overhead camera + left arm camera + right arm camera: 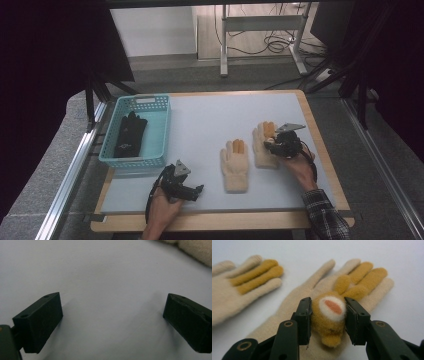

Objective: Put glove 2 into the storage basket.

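Two cream gloves (235, 162) (263, 145) with mustard fingers lie flat, side by side, on the grey tabletop

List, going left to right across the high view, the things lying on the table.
Teal basket holding black gloves → left gripper → cream glove → second cream glove, pinched by the right gripper.

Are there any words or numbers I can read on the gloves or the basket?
None can be read.
Black gloves in the teal basket: a small pale mark, too small to read.
Cream gloves: no text; the right claw grips a felt animal face on one.
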The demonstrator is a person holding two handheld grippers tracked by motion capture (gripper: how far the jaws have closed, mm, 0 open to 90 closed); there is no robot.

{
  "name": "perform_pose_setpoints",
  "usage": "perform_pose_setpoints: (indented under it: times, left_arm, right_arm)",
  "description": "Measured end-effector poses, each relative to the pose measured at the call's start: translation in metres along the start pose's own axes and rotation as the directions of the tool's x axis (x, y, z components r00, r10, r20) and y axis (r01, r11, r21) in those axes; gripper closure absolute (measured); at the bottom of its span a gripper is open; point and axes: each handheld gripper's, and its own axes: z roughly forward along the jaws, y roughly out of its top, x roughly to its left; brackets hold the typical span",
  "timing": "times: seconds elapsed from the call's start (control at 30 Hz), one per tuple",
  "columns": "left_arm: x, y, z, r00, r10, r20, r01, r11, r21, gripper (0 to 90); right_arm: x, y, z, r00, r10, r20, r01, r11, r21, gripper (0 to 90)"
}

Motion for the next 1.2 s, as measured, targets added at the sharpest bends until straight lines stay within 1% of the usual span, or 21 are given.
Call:
perform_pose_setpoints:
  times: [0.1,0.23,0.3,0.47,0.63,0.7,0.8,0.9,1.03,1.1,1.2]
  left_arm:
    - [0.000,0.000,0.000,1.0000,-0.001,0.000,0.001,1.0000,0.000,2.7]
    - [0.000,0.000,0.000,1.0000,-0.001,0.000,0.001,1.0000,0.000,2.7]
    - [0.000,0.000,0.000,1.0000,0.000,0.000,0.000,1.0000,0.000,2.7]
    - [0.000,0.000,0.000,1.0000,0.000,-0.001,0.000,1.0000,-0.002,2.7]
    - [0.000,0.000,0.000,1.0000,0.003,-0.001,-0.003,1.0000,0.000,2.7]
    - [0.000,0.000,0.000,1.0000,0.001,-0.001,-0.001,1.0000,-0.002,2.7]
    - [0.000,0.000,0.000,1.0000,-0.001,-0.002,0.001,1.0000,-0.003,2.7]
    - [0.000,0.000,0.000,1.0000,-0.001,-0.002,0.001,1.0000,-0.004,2.7]
    - [0.000,0.000,0.000,1.0000,0.001,-0.002,-0.001,1.0000,-0.002,2.7]
    - [0.000,0.000,0.000,1.0000,0.001,-0.002,-0.001,1.0000,-0.002,2.7]
    - [0.000,0.000,0.000,1.0000,0.001,-0.003,-0.001,1.0000,-0.002,2.8]
  right_arm:
    - [0.004,0.005,-0.012,0.9999,0.009,-0.010,-0.009,1.000,-0.024,58.5]
    - [0.011,0.012,-0.030,0.9998,0.005,-0.019,-0.006,0.998,-0.061,58.5]
    - [0.015,0.016,-0.039,0.9993,0.011,-0.035,-0.014,0.997,-0.078,58.5]
    - [0.031,0.025,-0.060,0.9972,0.015,-0.073,-0.022,0.994,-0.109,58.4]
    - [0.049,0.031,-0.071,0.9929,0.023,-0.117,-0.037,0.992,-0.123,58.3]
    - [0.058,0.032,-0.071,0.9900,0.028,-0.138,-0.044,0.992,-0.120,58.2]
    - [0.074,0.033,-0.068,0.9843,0.033,-0.173,-0.053,0.992,-0.114,58.1]
    - [0.091,0.033,-0.062,0.9804,0.020,-0.196,-0.042,0.993,-0.107,58.0]
    - [0.109,0.031,-0.050,0.9779,0.017,-0.208,-0.036,0.996,-0.085,57.8]
    - [0.115,0.029,-0.043,0.9802,0.011,-0.197,-0.026,0.997,-0.078,57.8]
    - [0.121,0.024,-0.032,0.9815,0.021,-0.190,-0.032,0.998,-0.054,57.7]
